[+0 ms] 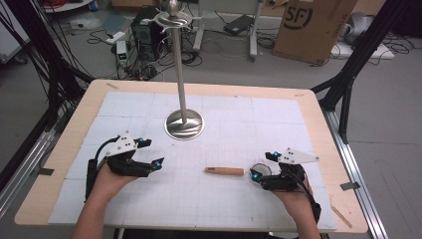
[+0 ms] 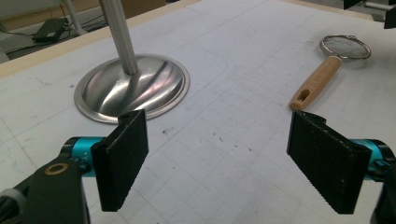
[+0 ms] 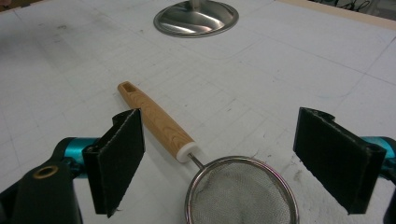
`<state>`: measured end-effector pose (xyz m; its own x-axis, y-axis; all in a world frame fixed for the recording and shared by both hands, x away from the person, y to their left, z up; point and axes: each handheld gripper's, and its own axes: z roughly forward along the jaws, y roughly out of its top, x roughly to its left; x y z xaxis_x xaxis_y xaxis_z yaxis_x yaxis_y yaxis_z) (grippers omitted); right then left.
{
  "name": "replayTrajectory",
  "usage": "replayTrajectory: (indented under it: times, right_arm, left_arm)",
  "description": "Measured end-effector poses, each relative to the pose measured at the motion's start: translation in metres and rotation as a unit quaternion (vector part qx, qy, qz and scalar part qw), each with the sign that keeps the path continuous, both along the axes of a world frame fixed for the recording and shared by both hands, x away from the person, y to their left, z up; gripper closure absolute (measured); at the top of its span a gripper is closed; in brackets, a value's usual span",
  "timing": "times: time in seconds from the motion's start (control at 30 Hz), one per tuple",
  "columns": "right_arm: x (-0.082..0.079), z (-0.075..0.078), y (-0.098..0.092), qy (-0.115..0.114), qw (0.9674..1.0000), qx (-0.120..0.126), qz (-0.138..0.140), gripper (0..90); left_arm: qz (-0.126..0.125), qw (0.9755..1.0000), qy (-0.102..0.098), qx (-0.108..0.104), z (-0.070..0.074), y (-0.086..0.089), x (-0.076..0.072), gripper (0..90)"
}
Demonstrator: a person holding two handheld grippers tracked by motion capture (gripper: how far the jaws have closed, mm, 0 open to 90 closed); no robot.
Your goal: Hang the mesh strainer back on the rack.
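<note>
Right gripper view puts the fingers [image 3: 121, 163] of the right gripper [image 3: 233, 163] spread wide, with nothing between them; they stand either side of the strainer [image 3: 240, 193], whose mesh bowl lies under the gap while its wooden handle [image 3: 156, 122] runs away past the left-hand finger. I can't say the fingers touch the rim or the handle; they look just clear of both. In the high view the right gripper [image 1: 263, 167] sits at the bowl end of the strainer [image 1: 231, 171], on the near right of the table [image 1: 318, 124].

The left gripper [image 1: 151, 153] is likewise released, its fingers [image 2: 122, 156] wide apart and holding nothing, hovering over bare mat well left of the strainer, with the metal stand [image 1: 183, 122] beyond it.

What worries me from here: if the right fingers close across the round wire rim, the bowl could tip up or squirt out sideways, since it is thin, curved and light against the heavier handle. Closing lower might pinch the mesh and dent it. A grip on the thin neck beside the handle could let the strainer swing. The stand's base is near enough that a skidding handle could knock against it.
</note>
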<state>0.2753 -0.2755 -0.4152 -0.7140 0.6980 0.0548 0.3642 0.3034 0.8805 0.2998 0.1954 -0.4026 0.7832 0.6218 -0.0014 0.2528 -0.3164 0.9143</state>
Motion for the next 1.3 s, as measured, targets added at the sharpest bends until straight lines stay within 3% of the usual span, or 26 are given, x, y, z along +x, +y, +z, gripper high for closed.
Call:
replayTrajectory:
  times: [0.3,0.5,0.63,0.87,1.07,1.23,1.3]
  right_arm:
    - [0.0,0.002,0.003,-0.01,0.9996,-0.012,0.022,19.9]
    - [0.005,0.002,0.007,-0.004,0.9991,-0.029,0.029,20.1]
    - [0.013,0.002,0.014,0.009,0.9977,-0.055,0.039,20.8]
    - [0.025,0.003,0.035,0.024,0.9916,-0.11,0.064,21.6]
    - [0.028,0.001,0.044,0.037,0.9885,-0.126,0.075,23.3]
    - [0.03,-0.004,0.05,0.049,0.9843,-0.146,0.087,27.0]
    - [0.031,-0.007,0.054,0.066,0.981,-0.156,0.095,31.4]
  left_arm:
    - [0.005,1.0,-0.001,-0.001,0.001,0.002,0.0,21.3]
    - [0.008,1.0,-0.001,-0.001,0.001,0.005,0.0,21.4]
    - [0.009,0.9999,-0.002,-0.006,0.002,0.007,0.0,21.4]
    - [0.011,0.9998,-0.001,-0.015,0.003,0.011,-0.001,21.4]
    - [0.01,0.9998,-0.003,-0.019,0.004,0.012,-0.001,21.4]
    - [0.01,0.9997,-0.002,-0.021,0.004,0.011,-0.001,21.4]
    - [0.01,0.9998,-0.001,-0.018,0.004,0.011,-0.001,21.4]
